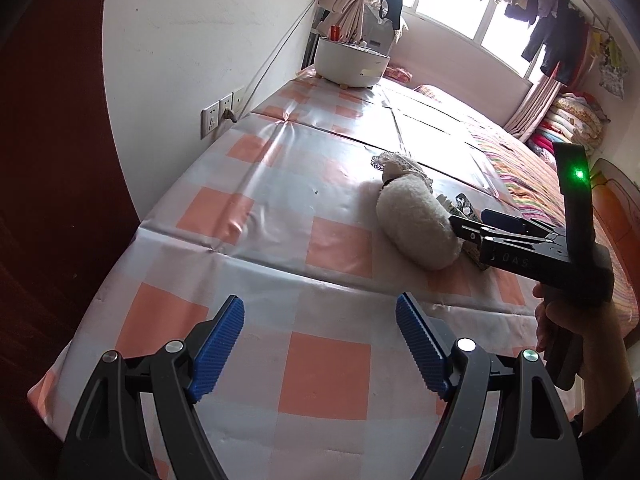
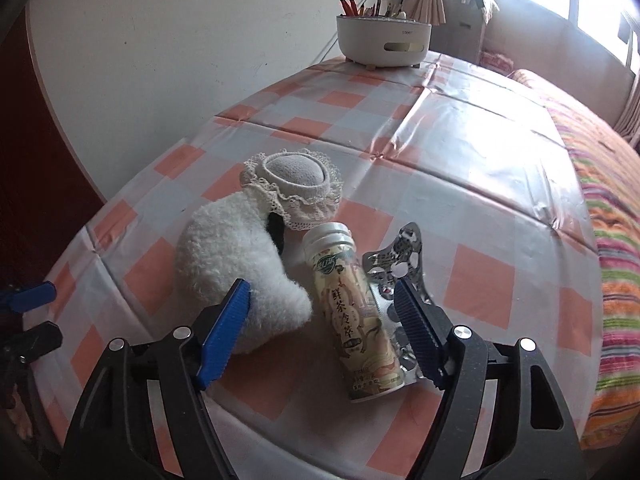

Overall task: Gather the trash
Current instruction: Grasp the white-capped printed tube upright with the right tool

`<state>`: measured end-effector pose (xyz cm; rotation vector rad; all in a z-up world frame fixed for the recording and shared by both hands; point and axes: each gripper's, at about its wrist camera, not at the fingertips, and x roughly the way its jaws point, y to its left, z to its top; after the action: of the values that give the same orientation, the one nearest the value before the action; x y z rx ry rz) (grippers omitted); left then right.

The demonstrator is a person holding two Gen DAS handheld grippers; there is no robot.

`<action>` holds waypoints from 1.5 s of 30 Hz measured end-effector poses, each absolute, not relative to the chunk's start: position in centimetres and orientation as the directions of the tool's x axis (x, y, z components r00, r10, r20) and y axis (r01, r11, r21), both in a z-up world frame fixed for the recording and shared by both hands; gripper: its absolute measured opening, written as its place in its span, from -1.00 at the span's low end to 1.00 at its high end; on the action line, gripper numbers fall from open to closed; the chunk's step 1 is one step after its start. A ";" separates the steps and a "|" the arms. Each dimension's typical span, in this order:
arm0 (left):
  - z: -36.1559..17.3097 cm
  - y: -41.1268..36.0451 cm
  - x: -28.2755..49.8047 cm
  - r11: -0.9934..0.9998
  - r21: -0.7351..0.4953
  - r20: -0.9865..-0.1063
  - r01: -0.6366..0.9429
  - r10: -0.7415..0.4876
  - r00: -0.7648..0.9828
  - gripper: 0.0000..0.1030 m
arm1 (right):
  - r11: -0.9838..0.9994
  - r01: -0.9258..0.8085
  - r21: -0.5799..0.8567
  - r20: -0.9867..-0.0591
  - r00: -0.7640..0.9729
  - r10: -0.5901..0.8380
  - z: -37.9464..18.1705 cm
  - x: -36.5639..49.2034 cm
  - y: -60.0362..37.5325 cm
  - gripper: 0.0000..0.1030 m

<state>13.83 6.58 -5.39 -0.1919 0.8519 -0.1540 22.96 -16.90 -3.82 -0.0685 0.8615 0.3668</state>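
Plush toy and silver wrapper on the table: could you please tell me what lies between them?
The tea bottle lies on its side between the plush toy and the silver wrapper, shown in the right wrist view.

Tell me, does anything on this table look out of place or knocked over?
Yes. A tea bottle lies on its side beside a white plush toy, partly on a crumpled silver wrapper. The toy is tipped over too. Nothing looks spilled.
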 end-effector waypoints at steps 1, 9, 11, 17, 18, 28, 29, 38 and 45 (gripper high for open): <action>-5.4 6.5 13.7 0.971 -0.229 -0.731 0.060 -0.213 0.648 0.48 | 0.930 -0.346 0.122 -0.753 0.578 0.314 -3.9 22.9 -17.0 0.39; -5.1 6.3 13.2 0.973 -0.221 -0.731 0.069 -0.212 0.649 0.48 | 0.847 -0.452 0.280 -0.713 0.493 0.499 -2.6 20.8 -16.3 0.40; -5.1 6.2 13.2 0.973 -0.221 -0.730 0.071 -0.213 0.649 0.48 | 0.876 -0.424 0.231 -0.715 0.537 0.448 -2.1 20.6 -16.3 0.40; -4.9 6.1 13.1 0.973 -0.217 -0.732 0.074 -0.212 0.647 0.48 | 0.911 -0.352 0.213 -0.745 0.545 0.385 -3.0 21.6 -17.2 0.16; -4.9 6.0 13.0 0.974 -0.216 -0.733 0.073 -0.211 0.647 0.48 | 0.911 -0.357 0.208 -0.751 0.538 0.382 -3.2 21.6 -17.0 0.13; -4.5 5.4 12.6 0.975 -0.206 -0.731 0.089 -0.214 0.648 0.48 | 0.918 -0.372 0.133 -0.783 0.528 0.328 -3.9 21.3 -16.3 -0.11; -4.5 5.4 12.5 0.975 -0.204 -0.730 0.090 -0.213 0.650 0.48 | 0.918 -0.376 0.129 -0.783 0.529 0.326 -3.9 21.2 -16.4 -0.11; -3.6 4.5 11.4 0.978 -0.177 -0.720 0.111 -0.206 0.663 0.48 | 0.913 -0.387 0.130 -0.782 0.526 0.334 -4.4 21.4 -16.1 -0.09; -2.8 4.3 10.8 0.980 -0.163 -0.706 0.117 -0.199 0.680 0.48 | 0.903 -0.381 0.197 -0.773 0.506 0.382 -4.4 20.8 -16.5 -0.39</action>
<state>10.85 4.32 -2.81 -0.1076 0.8041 -0.1775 20.81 -16.45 -4.43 0.0012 0.9325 0.4603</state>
